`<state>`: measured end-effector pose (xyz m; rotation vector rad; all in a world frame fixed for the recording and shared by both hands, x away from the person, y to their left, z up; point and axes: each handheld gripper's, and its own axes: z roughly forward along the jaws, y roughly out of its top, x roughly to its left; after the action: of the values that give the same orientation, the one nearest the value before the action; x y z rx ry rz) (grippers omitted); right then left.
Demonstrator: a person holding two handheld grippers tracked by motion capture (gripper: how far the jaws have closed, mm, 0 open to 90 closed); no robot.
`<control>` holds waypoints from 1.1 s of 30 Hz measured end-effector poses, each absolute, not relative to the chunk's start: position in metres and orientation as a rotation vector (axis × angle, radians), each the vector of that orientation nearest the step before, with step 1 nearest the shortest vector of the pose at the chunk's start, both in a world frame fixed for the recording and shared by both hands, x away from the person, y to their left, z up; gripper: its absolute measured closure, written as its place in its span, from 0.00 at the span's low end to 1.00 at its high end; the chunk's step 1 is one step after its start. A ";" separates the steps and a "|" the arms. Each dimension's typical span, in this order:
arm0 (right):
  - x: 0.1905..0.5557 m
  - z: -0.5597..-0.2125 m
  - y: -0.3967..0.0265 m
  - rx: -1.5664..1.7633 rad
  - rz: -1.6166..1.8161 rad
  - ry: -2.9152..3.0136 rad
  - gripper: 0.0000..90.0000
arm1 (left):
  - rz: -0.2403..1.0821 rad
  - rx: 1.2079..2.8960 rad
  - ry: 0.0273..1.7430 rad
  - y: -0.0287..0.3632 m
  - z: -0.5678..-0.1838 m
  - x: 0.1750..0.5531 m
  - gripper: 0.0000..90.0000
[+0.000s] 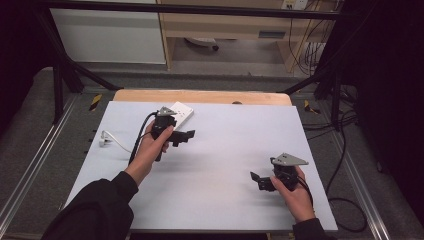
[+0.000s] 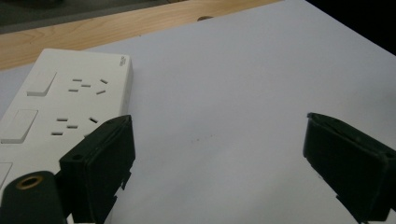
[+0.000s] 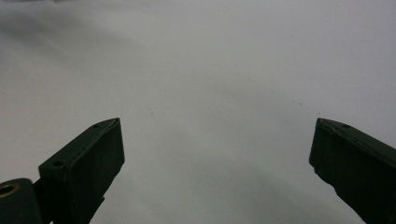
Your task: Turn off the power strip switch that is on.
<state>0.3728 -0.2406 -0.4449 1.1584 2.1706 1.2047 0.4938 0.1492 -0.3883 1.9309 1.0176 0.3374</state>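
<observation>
The left tongs [image 1: 184, 136] sit in the left hand [image 1: 157, 142], forearm stretched forward, jaws spread wide and empty. The right tongs [image 1: 260, 181] are held in the right hand [image 1: 292, 192] nearer the person, jaws likewise wide apart and apparently pointing left, low over the surface.

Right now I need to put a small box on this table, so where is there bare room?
The widest free patch is the white table top between the left gripper and the right gripper, running out to the far right corner. The near middle edge is bare too. The far left is crowded: the power strip and white cable lie there.
</observation>
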 end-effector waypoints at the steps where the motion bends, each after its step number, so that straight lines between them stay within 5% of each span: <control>1: 0.373 -0.445 -0.241 1.157 1.205 2.170 0.04 | 0.341 1.922 1.013 0.149 -0.387 0.492 0.10; 33: 0.373 -0.444 -0.241 1.158 1.207 2.164 0.04 | 0.409 1.821 0.950 0.183 -0.361 0.438 0.09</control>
<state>0.3727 -0.2408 -0.4444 1.1578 2.1644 1.2068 0.4381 0.1826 -0.3610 1.8212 0.9496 0.4089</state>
